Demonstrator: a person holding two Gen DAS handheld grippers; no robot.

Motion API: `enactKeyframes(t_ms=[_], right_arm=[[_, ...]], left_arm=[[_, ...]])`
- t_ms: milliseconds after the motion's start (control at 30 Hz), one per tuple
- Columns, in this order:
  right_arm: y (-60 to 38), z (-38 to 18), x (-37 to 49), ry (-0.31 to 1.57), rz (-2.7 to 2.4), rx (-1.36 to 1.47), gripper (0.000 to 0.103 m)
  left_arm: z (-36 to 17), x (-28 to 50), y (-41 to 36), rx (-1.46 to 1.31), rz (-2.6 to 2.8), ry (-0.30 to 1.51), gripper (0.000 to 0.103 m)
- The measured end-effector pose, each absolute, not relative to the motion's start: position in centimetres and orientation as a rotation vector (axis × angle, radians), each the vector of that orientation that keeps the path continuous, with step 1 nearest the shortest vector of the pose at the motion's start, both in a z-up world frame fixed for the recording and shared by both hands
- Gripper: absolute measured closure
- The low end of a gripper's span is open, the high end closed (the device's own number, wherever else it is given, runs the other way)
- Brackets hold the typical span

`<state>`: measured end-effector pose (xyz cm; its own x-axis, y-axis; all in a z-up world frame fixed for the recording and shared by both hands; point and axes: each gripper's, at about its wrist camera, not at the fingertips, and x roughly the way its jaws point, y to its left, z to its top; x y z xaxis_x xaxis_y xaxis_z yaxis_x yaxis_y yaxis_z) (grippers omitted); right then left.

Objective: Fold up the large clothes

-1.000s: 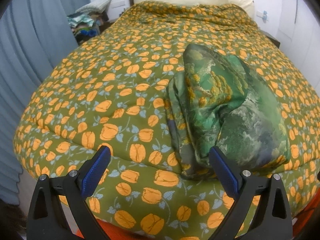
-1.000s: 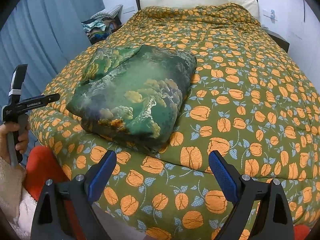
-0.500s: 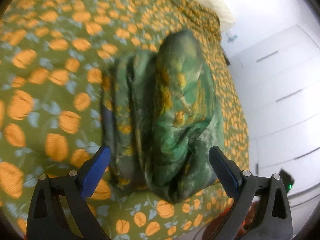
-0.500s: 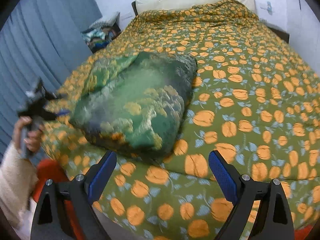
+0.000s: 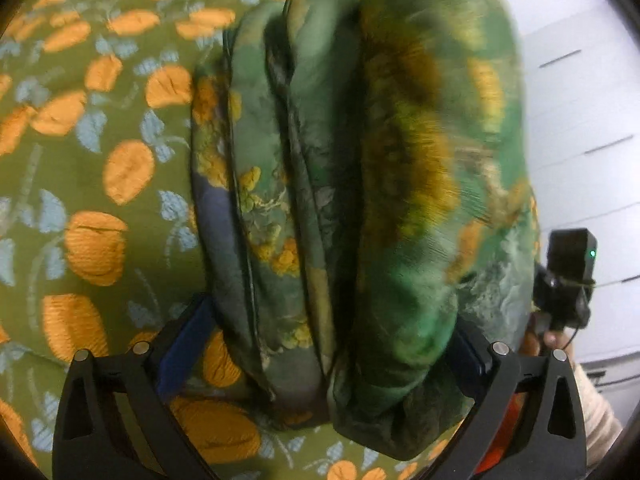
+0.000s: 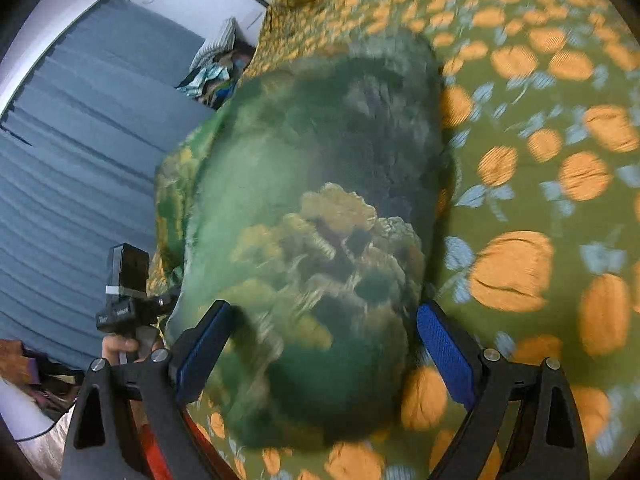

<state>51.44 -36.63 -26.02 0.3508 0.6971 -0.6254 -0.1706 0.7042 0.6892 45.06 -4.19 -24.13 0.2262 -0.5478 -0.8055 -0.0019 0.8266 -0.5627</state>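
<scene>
Both pairs of fingers stand wide open, each straddling one near corner of the single folded green bundle [image 5: 360,200], and neither has closed on it. In the left wrist view the left gripper [image 5: 324,344] has its blue pads either side of the bundle's stacked edge, the cloth filling the gap and hiding the far pad [image 5: 468,354] in part; whether the pads already touch the fabric cannot be told. In the right wrist view the right gripper [image 6: 320,344] frames the other corner the same way, its fingers [image 6: 444,354] spread to the full width of the fold.

The bundle lies on the one bed cover [image 5: 100,160], green with orange flowers, straight ahead of both sets of fingers and running away from them; past its far end the cover goes on. Several layers show at the edge between the left fingers.

The step in hand looks like taking hold of the thick fold to turn it or lift it. To do it well, each gripper should go in deep enough that all the layers sit between the pads, not just the top one, and both should close together so the stack does not slide apart. Pinching the bed cover underneath is the thing to avoid.

Count: one bundle, one bed cover, two grippers, one curtain [image 6: 80,140] beyond the right gripper's left finger.
</scene>
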Motion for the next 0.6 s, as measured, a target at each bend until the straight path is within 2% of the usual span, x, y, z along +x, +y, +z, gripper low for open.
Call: enactKeyframes(t_ms=[67, 100, 133, 167, 267, 433, 600], right_arm=[[-36.3, -26.9, 52.3, 1.086, 0.598, 0.585, 0.009], [-35.9, -26.9, 52.6, 1.094, 0.588, 0.553, 0.014], [-35.1, -26.5, 52.7, 1.091, 0.573, 0.472, 0.020], [-34.6, -26.0, 52.6, 1.081, 0.567, 0.417, 0.022], [-31.8, -23.6, 51.1, 0.997, 0.530, 0.164, 0.031], [-27.8, -19.9, 48.0, 0.821, 0.496, -0.091, 0.039], [-27.7, -16.5, 46.7, 0.697, 0.477, -0.106, 0.040]], left_arm=[[-25.0, 45.3, -4.4, -0.558, -0.403, 1.320, 0.002], [-24.8, 45.1, -4.9, -0.542, -0.399, 1.305, 0.008], [-24.2, 45.0, -5.4, -0.509, -0.397, 1.291, 0.023], [-23.2, 44.5, -6.2, -0.459, -0.377, 1.272, 0.032], [-20.5, 43.0, -7.8, -0.351, -0.339, 1.221, 0.047], [-15.7, 40.1, -10.6, -0.226, -0.331, 1.093, 0.051], [-10.8, 39.3, -12.1, -0.182, -0.354, 0.975, 0.051]])
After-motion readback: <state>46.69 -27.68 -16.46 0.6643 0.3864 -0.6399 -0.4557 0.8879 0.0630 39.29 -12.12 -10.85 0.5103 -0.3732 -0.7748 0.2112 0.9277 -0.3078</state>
